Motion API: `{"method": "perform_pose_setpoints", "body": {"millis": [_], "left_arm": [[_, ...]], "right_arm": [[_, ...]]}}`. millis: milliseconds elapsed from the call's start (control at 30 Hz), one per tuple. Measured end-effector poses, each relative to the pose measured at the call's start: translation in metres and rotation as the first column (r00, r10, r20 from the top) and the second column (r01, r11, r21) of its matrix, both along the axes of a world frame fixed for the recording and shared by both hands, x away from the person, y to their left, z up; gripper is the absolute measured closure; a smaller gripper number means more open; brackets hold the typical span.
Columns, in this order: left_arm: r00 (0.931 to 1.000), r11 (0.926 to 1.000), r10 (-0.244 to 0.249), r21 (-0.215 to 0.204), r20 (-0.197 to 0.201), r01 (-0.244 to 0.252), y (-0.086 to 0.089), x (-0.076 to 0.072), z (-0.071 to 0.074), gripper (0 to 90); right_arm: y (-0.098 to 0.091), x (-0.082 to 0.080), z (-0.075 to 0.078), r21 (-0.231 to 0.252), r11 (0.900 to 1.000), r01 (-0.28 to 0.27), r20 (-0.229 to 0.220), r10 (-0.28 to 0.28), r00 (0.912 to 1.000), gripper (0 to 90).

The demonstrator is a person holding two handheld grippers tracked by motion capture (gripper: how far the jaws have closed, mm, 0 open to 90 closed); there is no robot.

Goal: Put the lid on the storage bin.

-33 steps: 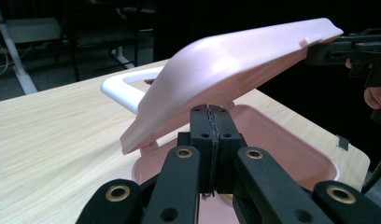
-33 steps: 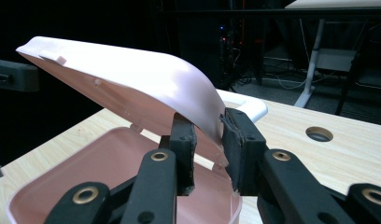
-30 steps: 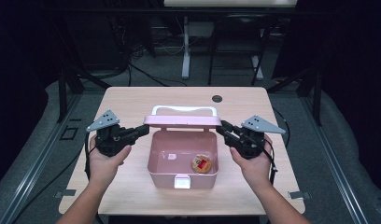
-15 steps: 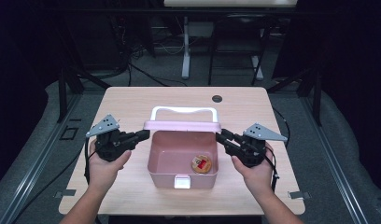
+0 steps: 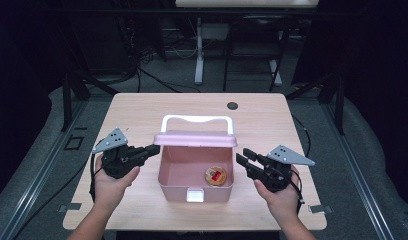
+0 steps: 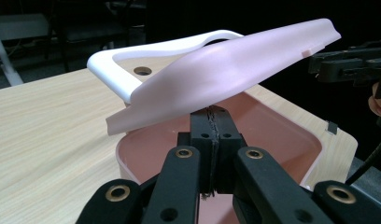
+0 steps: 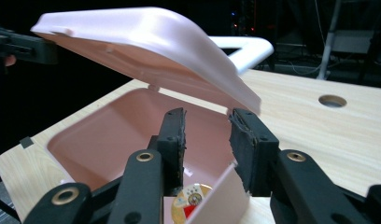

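A pink box (image 5: 178,172) stands mid-table, its pink lid (image 5: 194,138) with a white handle (image 5: 196,120) half lowered over it. A round yellow-and-red item (image 5: 215,175) lies inside at the right. My left gripper (image 5: 153,149) is shut and empty at the lid's left end. In the left gripper view its tips (image 6: 212,125) sit just under the lid (image 6: 226,74); I cannot tell whether they touch. My right gripper (image 5: 241,158) is open beside the box's right wall. In the right gripper view the gripper (image 7: 206,133) straddles the box rim (image 7: 226,193), with the item (image 7: 191,203) below.
The wooden table (image 5: 137,112) has a round dark cable hole (image 5: 232,105) at the back. A white latch (image 5: 194,195) sits on the box's front. Dark floor, cables and stands surround the table.
The lid has tipped forward and down over the box. Both grippers have drawn back toward the person and lower, staying at the box's two sides.
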State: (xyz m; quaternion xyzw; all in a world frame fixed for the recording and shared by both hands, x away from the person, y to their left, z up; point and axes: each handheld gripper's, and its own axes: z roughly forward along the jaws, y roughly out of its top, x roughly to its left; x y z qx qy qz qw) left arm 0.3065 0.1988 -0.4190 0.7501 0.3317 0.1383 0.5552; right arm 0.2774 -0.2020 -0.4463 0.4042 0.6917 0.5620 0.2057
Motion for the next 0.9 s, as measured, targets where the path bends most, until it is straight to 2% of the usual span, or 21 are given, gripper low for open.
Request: {"method": "perform_pose_setpoints", "body": {"millis": [33, 167, 400, 633, 900], "left_arm": [[1.0000, 0.9999, -0.002, 0.014, -0.004, 0.002, 0.001, -0.001, 0.000, 89.7], [1.0000, 1.0000, -0.004, 0.004, 0.002, 0.004, 0.002, -0.003, -0.003, 89.7], [0.9999, 0.9998, -0.010, 0.018, -0.003, 0.010, 0.002, -0.008, -0.007, 89.7], [0.9998, 0.9996, -0.018, 0.021, -0.005, 0.018, 0.004, -0.012, -0.012, 89.7], [0.9996, 0.9998, -0.021, 0.003, -0.019, 0.021, 0.004, -0.015, -0.018, 89.7]], "right_arm": [[-0.002, 0.000, -0.002, -0.003, 1.0000, 0.007, 0.003, -0.007, 1.0000, 63.8], [-0.008, 0.001, -0.007, -0.008, 0.9998, 0.020, 0.000, -0.020, 0.9998, 61.6], [-0.013, 0.001, -0.015, -0.028, 0.9988, 0.040, -0.016, -0.040, 0.9990, 59.7], [-0.017, 0.001, -0.018, -0.014, 0.9986, 0.051, -0.023, -0.051, 0.9984, 59.1], [-0.019, 0.001, -0.019, -0.034, 0.9972, 0.067, -0.016, -0.068, 0.9976, 58.5]]}}
